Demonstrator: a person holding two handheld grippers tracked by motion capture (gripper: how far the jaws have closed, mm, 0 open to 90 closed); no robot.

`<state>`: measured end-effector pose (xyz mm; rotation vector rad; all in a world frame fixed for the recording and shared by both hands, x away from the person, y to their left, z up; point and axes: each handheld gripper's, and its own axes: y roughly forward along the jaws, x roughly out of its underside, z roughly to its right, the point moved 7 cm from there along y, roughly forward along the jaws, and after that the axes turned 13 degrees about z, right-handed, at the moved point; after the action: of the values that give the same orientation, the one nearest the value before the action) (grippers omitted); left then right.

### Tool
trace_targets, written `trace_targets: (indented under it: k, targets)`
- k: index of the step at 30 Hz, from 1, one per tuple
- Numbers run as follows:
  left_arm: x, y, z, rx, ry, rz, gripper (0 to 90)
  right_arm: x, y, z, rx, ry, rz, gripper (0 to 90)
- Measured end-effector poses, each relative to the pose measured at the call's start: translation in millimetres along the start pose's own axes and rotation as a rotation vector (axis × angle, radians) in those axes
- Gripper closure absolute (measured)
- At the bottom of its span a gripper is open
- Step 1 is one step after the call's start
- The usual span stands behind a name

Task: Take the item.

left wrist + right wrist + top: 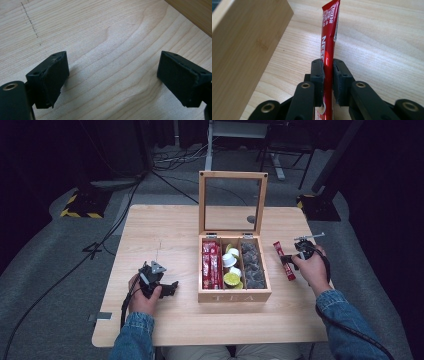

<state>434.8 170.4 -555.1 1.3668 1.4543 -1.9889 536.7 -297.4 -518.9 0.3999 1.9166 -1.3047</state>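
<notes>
Our right gripper (pixel 328 82) clamps the red sachet (pixel 329 37) (long axis running away along the table (pixel 165 230)); left gripper (pixel 112 77) gapes unladen.

A glossy red foil sachet (pixel 328 37) is clamped between the matt black rubbery pads of the right gripper (pixel 328 72). The table (pixel 105 37) is seen as pale, smooth, matt wood with clear grain. The tea box (pixel 234 295) is made of light wood, its lid glazed.

Left tool (pixel 113 75) jaws wide apart, right tool (pixel 328 72) clamped
</notes>
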Motion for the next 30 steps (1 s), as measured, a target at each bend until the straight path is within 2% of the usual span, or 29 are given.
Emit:
trace_targets:
  k: [7, 11, 15, 16, 21, 23, 24, 25, 29, 30]
  targets:
    - [-0.3, 0.7, 0.1, 0.004, -0.001, -0.001, 10.3, 5.9, 2.7, -1.0, 0.016, -0.002, -0.008, 77.9]
    - [-0.6, 1.5, 0.2, 0.006, -0.002, 0.000, 9.8, 5.0, 2.2, 0.6, 0.020, -0.010, 0.010, 70.0]
    - [-0.6, 1.7, 0.2, 0.007, -0.001, -0.001, 9.6, 1.1, -0.7, 0.6, 0.020, -0.007, 0.038, 63.0]
    - [-0.6, 1.7, 0.1, 0.007, -0.001, -0.001, 9.5, -3.2, -3.6, 1.5, 0.022, -0.019, 0.063, 57.6]
    - [-1.6, 3.7, -0.9, 0.011, 0.004, -0.009, 6.6, -9.8, -8.4, 0.0, 0.013, -0.059, 0.108, 49.1]
    - [-2.5, 5.8, -1.3, 0.015, 0.005, -0.013, 5.0, -11.7, -10.4, -1.3, 0.011, -0.065, 0.120, 48.0]
    - [-2.7, 6.3, -1.7, 0.014, 0.007, -0.015, 4.7, -16.8, -16.1, -4.8, 0.004, -0.075, 0.154, 46.0]
    - [-2.7, 6.3, -1.7, 0.014, 0.007, -0.015, 4.7, -18.4, -18.1, -6.1, 0.000, -0.078, 0.165, 45.4]
    - [-2.7, 6.3, -1.7, 0.014, 0.007, -0.015, 4.7, -21.8, -24.8, -12.1, -0.013, -0.090, 0.173, 45.5]
    - [-2.8, 6.5, -1.9, 0.012, 0.008, -0.016, 4.6, -25.5, -28.7, -16.7, -0.029, -0.098, 0.187, 45.0]
